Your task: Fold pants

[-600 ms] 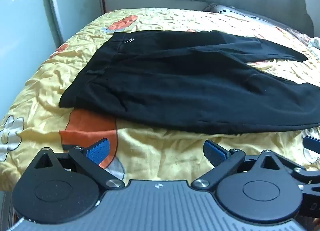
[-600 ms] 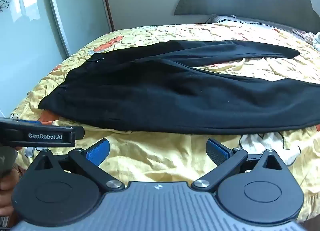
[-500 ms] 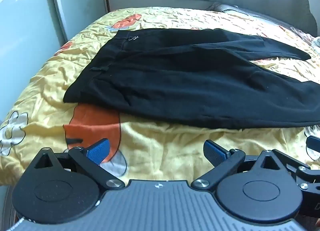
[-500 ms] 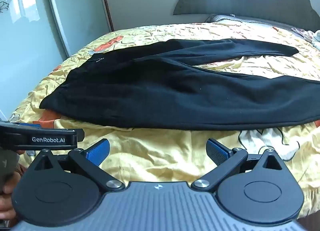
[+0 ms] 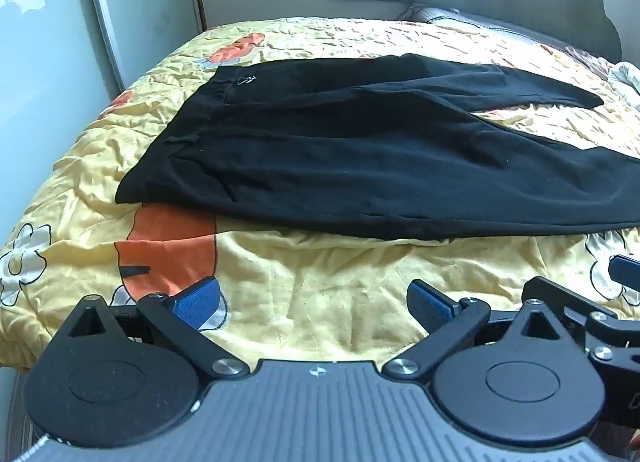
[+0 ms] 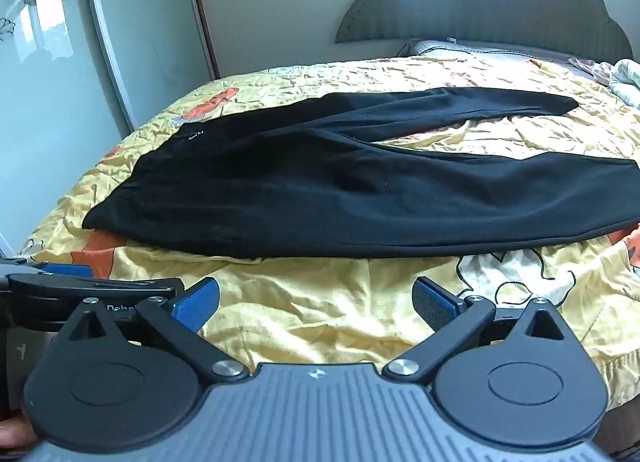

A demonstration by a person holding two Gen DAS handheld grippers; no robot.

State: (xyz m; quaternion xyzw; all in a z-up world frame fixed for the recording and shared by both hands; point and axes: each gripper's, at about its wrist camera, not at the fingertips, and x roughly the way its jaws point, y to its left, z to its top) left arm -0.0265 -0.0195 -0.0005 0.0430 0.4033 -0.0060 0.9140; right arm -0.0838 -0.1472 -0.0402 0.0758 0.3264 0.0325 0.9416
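Observation:
Black pants (image 5: 360,158) lie flat on the yellow bedspread (image 5: 320,286), waistband at the left, both legs running right; the far leg (image 6: 460,106) splits away from the near one (image 6: 500,190). My left gripper (image 5: 314,304) is open and empty, above the bed's near edge, short of the pants' near hem. My right gripper (image 6: 316,302) is open and empty, also short of the near hem, to the right of the left one. The left gripper's body shows in the right wrist view (image 6: 80,290).
A grey headboard (image 6: 480,6) and pillow (image 6: 460,48) stand at the far side. A glass wardrobe door (image 6: 60,62) runs along the left. Crumpled cloth (image 6: 628,78) lies at the far right. The bed drops off just below both grippers.
Both grippers have moved slightly and tilted up, so the pants sit a little farther away and lower in view. Both stay open and empty.

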